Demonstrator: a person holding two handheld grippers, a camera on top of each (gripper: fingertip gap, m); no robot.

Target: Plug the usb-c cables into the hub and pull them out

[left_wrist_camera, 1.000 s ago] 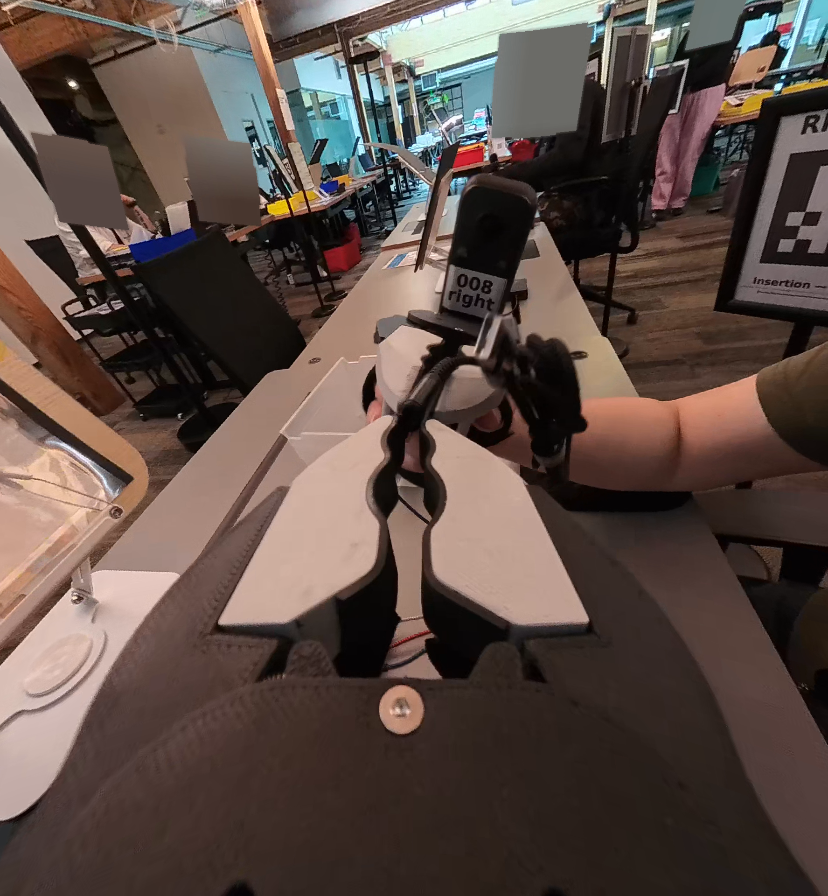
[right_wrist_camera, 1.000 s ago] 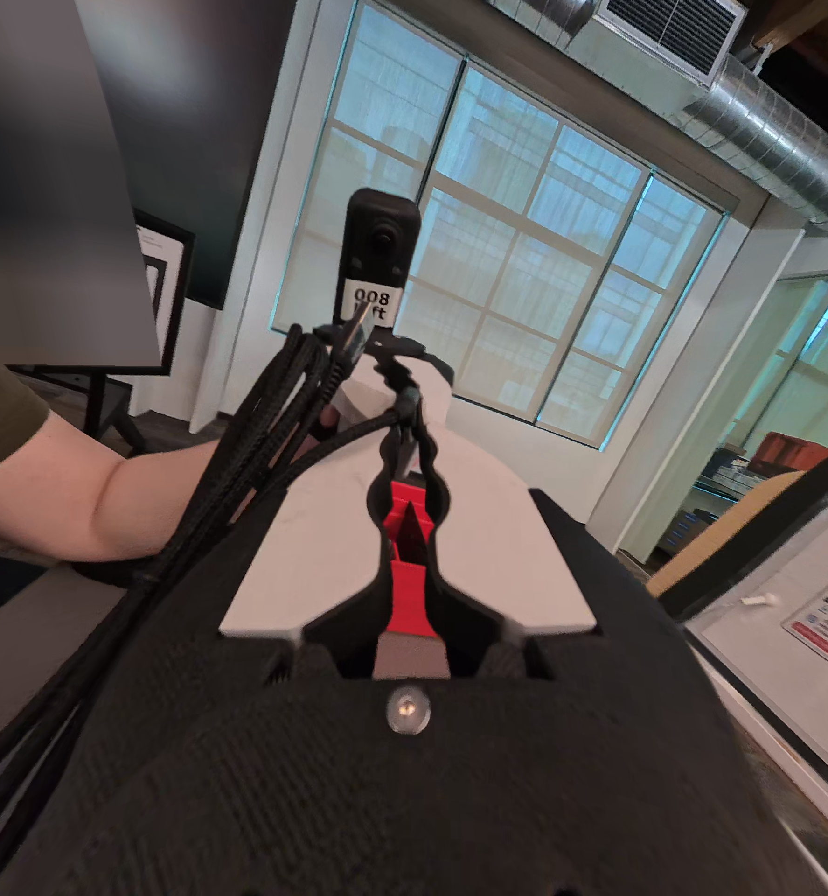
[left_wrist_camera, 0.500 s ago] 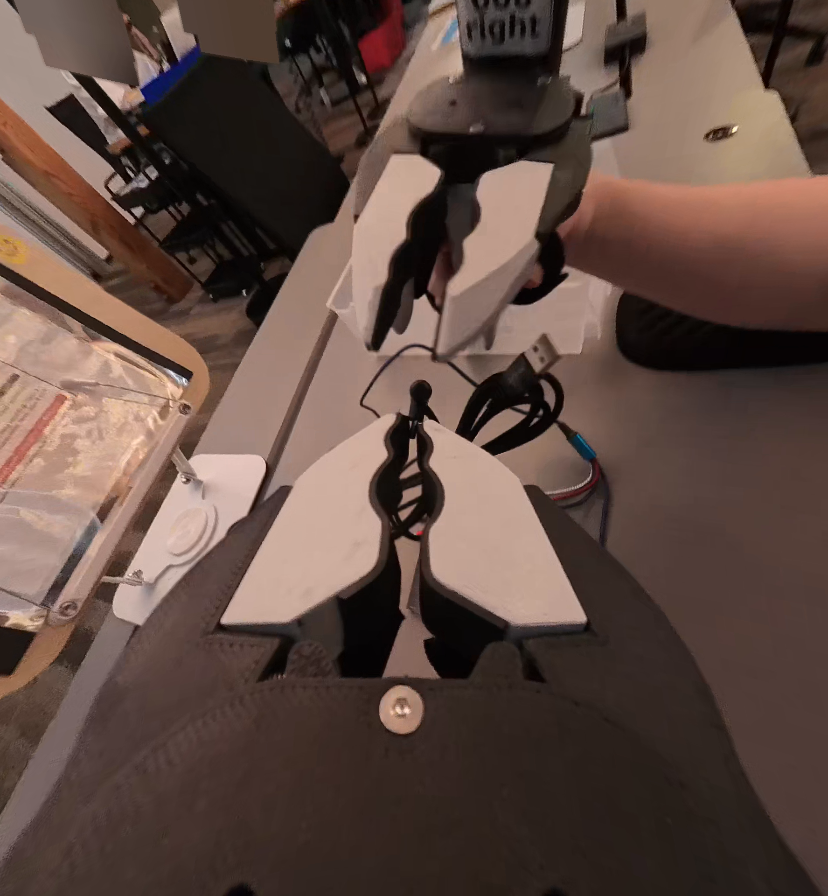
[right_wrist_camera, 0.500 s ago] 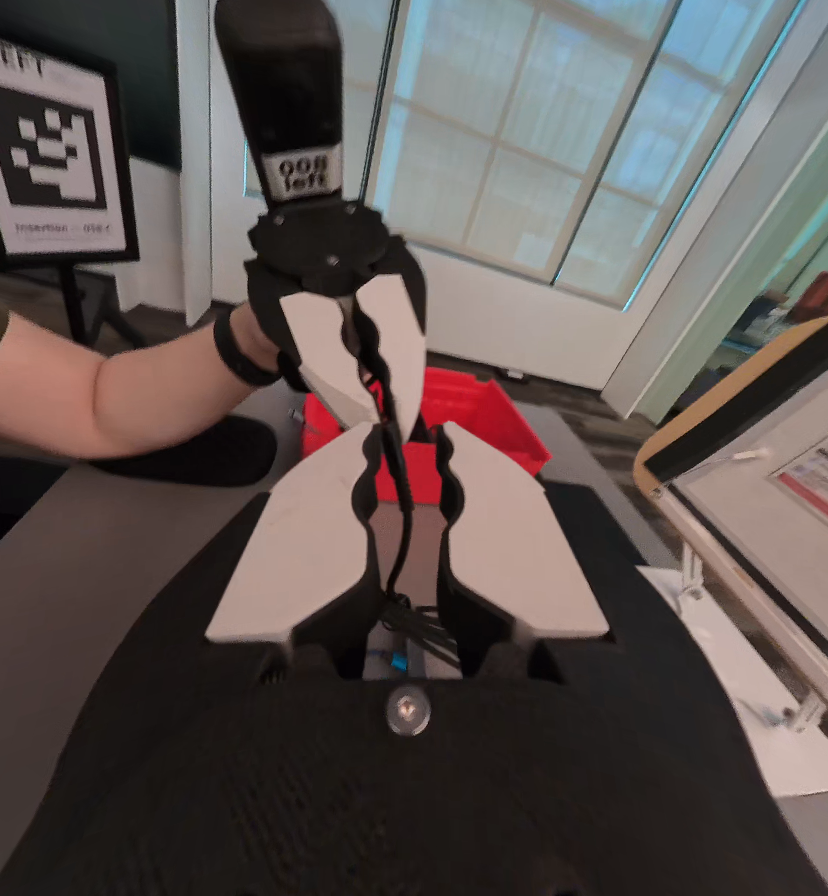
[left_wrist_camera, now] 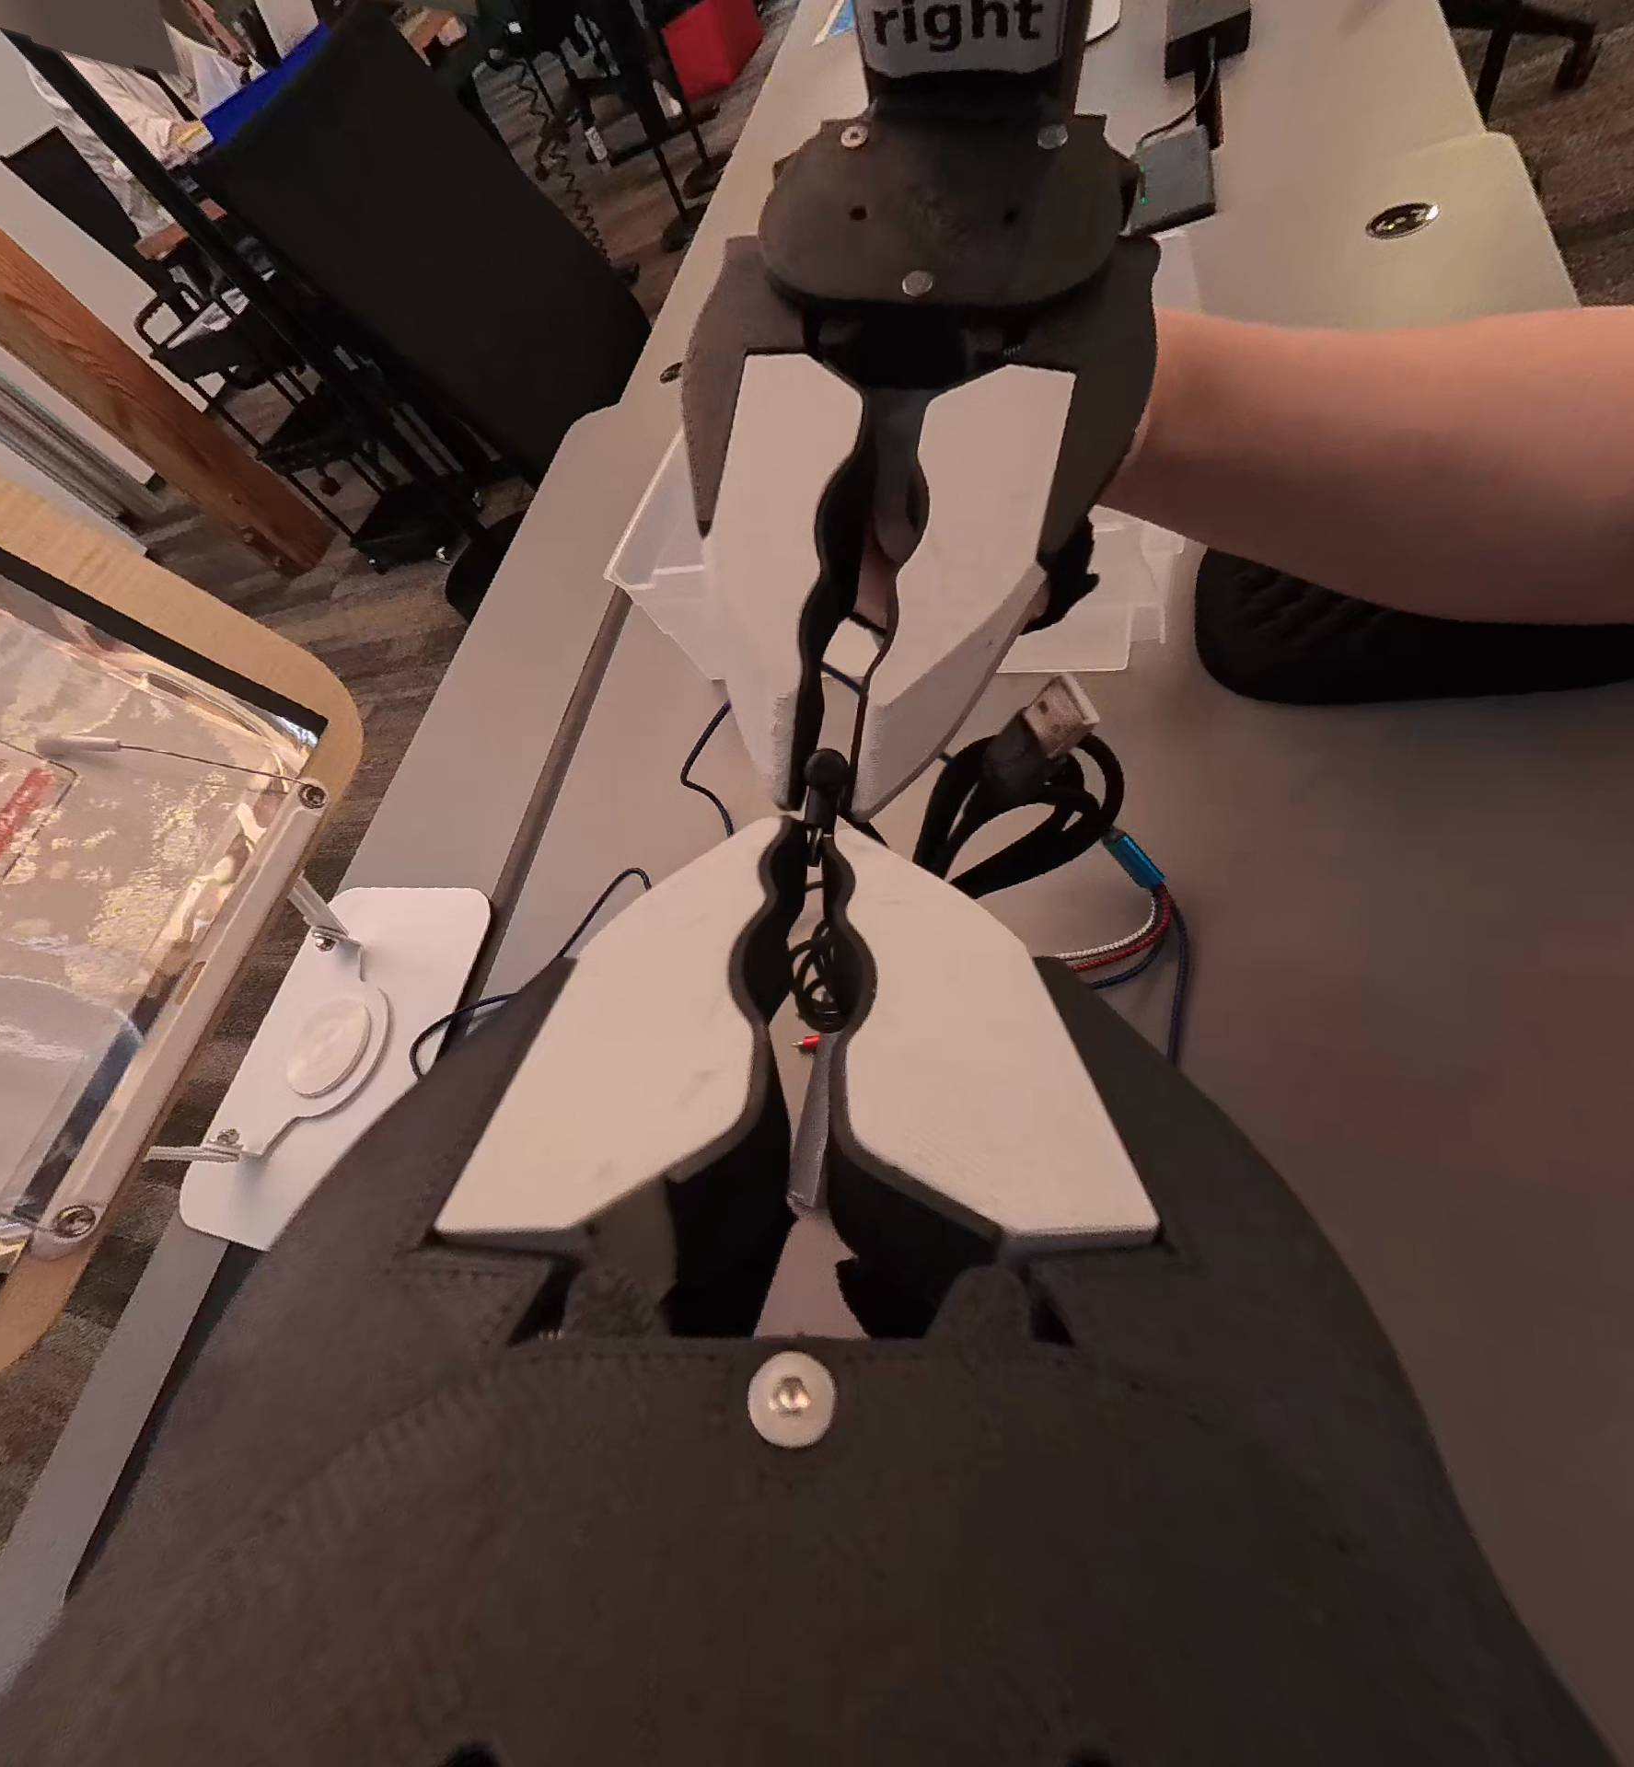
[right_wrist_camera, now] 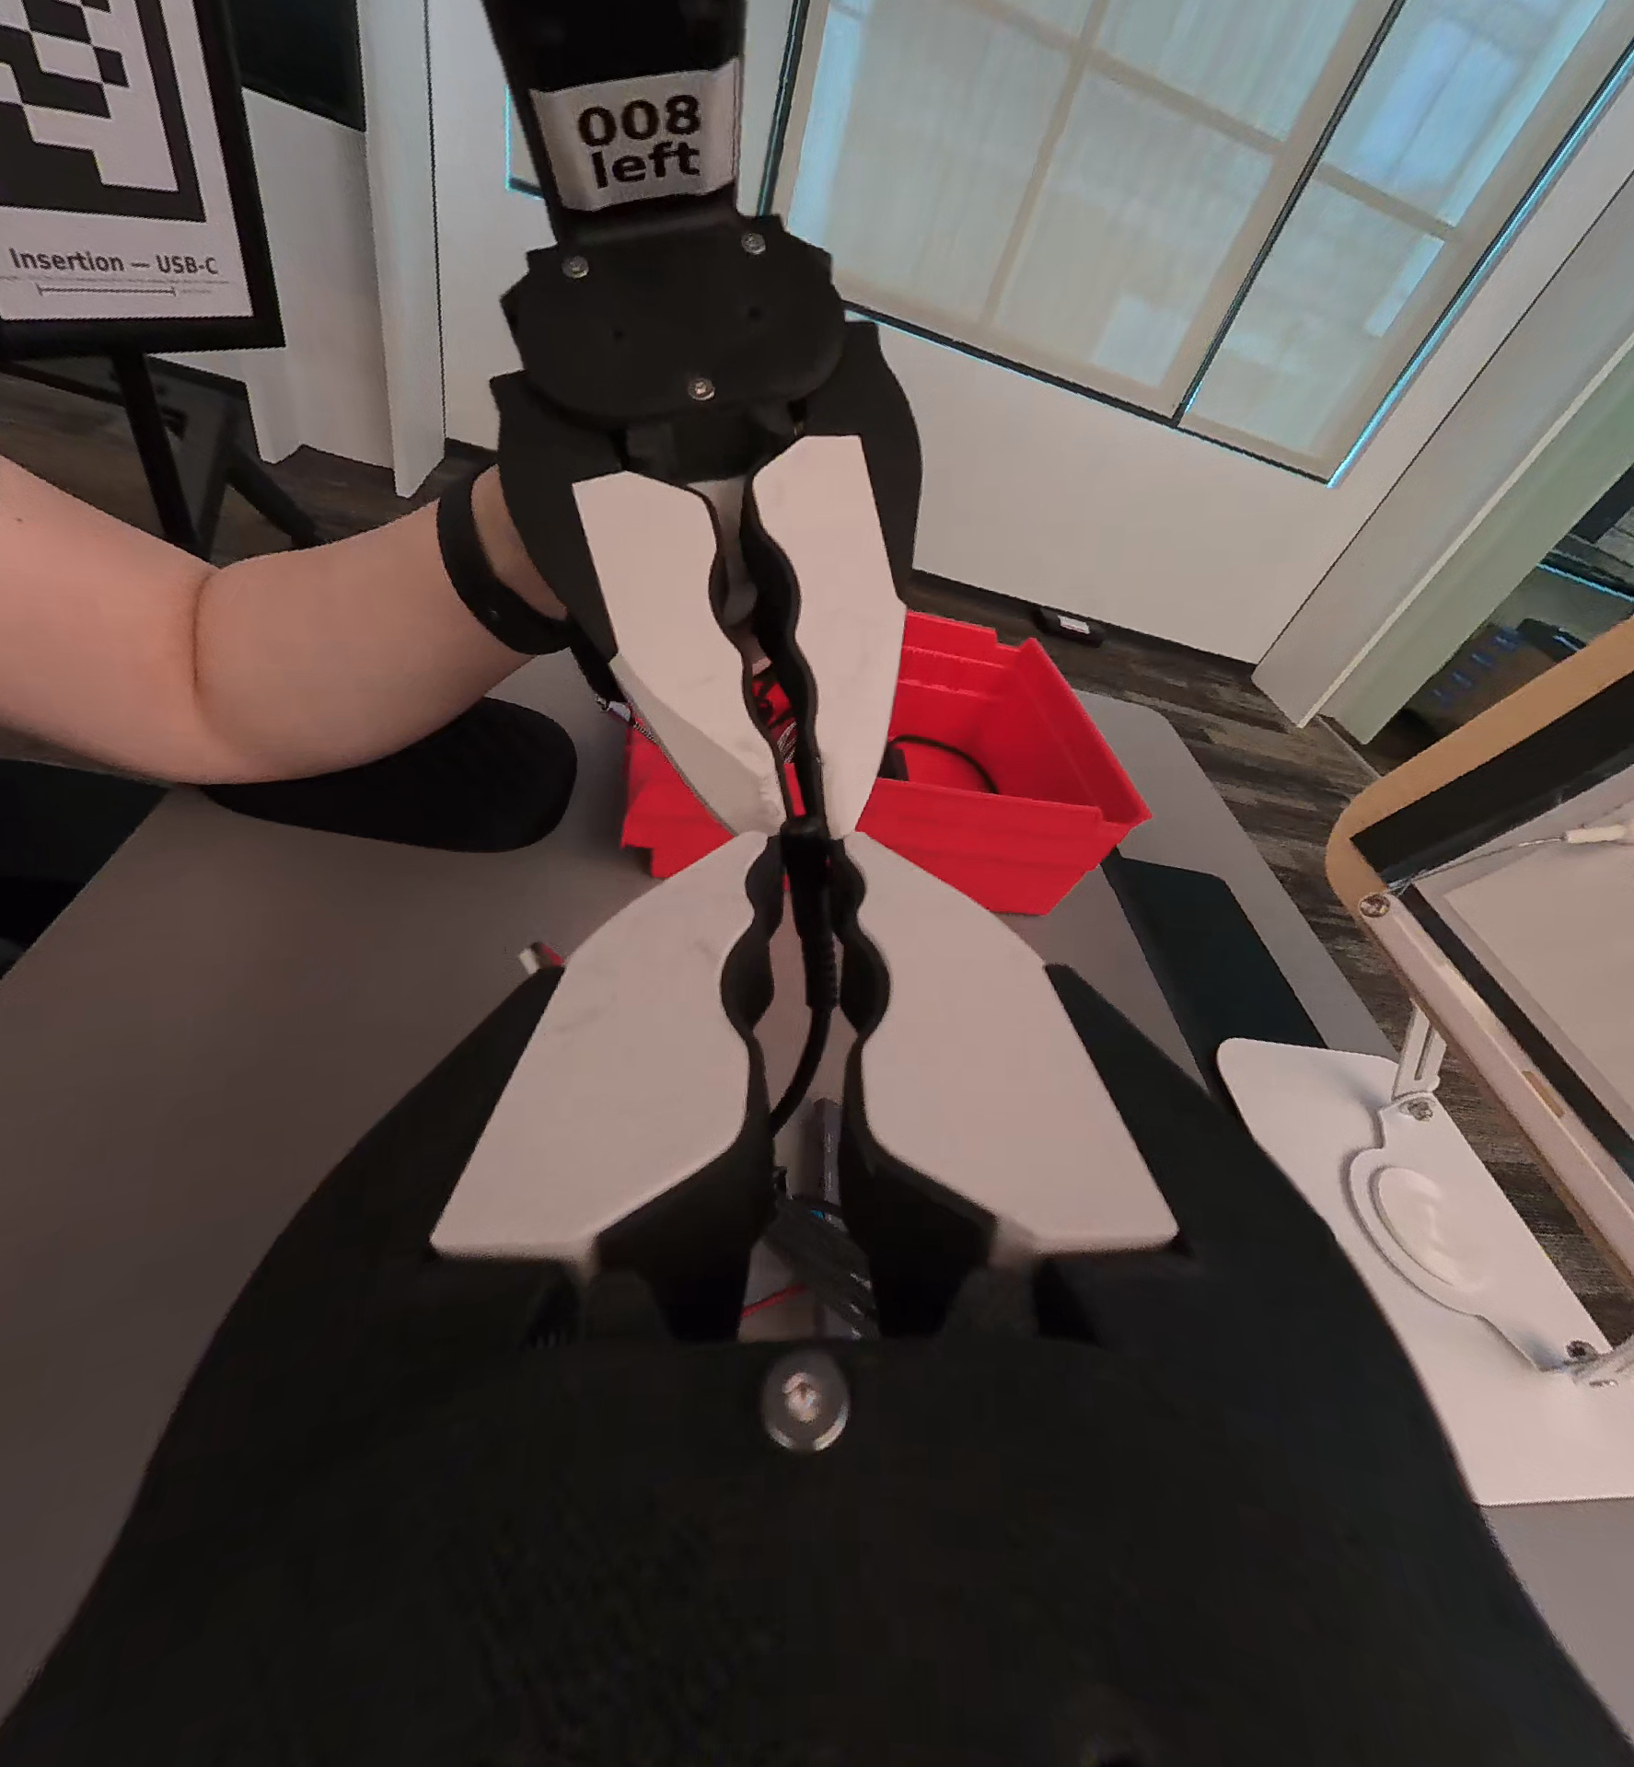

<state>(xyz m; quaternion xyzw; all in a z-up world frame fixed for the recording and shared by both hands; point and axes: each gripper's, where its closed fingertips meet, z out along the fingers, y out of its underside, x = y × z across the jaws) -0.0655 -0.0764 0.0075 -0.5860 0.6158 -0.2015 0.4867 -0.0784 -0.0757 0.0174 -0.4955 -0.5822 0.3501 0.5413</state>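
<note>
The two grippers meet tip to tip above the table (left_wrist_camera: 1367, 1004) (cable bundle (left_wrist_camera: 1033, 803) beneath them).

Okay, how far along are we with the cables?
Nothing looks plugged yet. In hand: left tool and right tool meet tip to tip, both pinching one black cable. To do: plugging and unplugging; other cables lie coiled on the table, hub not clearly visible.

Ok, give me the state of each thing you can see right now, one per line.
Left gripper: shut on the thin black cable.
Right gripper: shut on the same cable, tip to tip with the left.
Bundle of thick black cables: coiled on the grey table, silver plug unplugged.
Red plastic bin: open-topped, a cable inside.
</note>
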